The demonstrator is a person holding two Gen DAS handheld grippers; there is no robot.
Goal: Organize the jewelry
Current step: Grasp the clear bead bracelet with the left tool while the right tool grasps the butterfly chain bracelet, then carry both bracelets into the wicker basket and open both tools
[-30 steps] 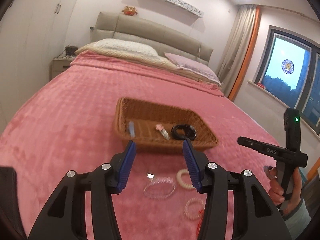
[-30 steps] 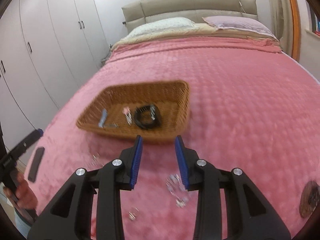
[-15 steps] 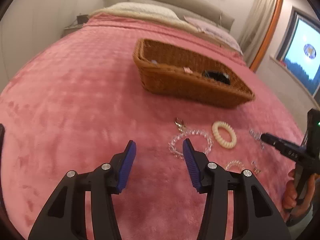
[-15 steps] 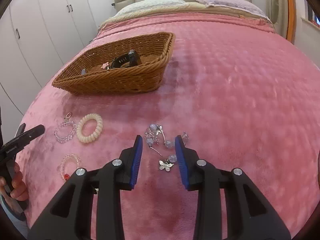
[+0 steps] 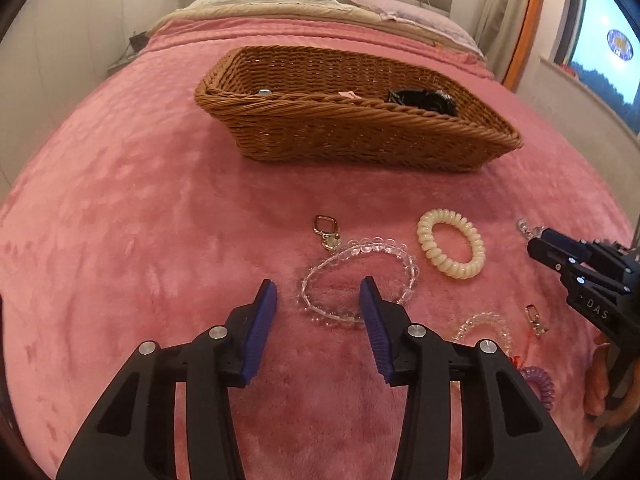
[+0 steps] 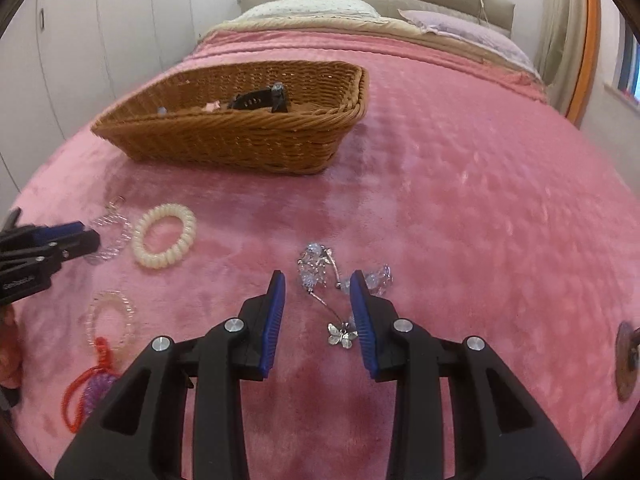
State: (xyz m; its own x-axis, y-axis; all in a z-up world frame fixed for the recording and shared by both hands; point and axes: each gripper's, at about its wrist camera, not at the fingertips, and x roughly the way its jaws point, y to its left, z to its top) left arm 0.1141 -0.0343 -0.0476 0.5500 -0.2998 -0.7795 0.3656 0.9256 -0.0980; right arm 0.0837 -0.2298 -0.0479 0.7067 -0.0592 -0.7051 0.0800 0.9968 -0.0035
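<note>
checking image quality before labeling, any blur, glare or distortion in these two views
Left wrist view: strong fisheye bending, dark vignette corners, bright blown-out window; the clear bead bracelet and wicker basket are fairly sharp. Right wrist view: same bending, soft even lighting, faint sheen on the pink blanket; the crystal butterfly chain looks slightly soft.

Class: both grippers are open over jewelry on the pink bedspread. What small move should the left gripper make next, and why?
Probably lower the left gripper and close on the clear bead bracelet: its near edge already lies between the open fingers, and the wicker basket waits just beyond.
</note>
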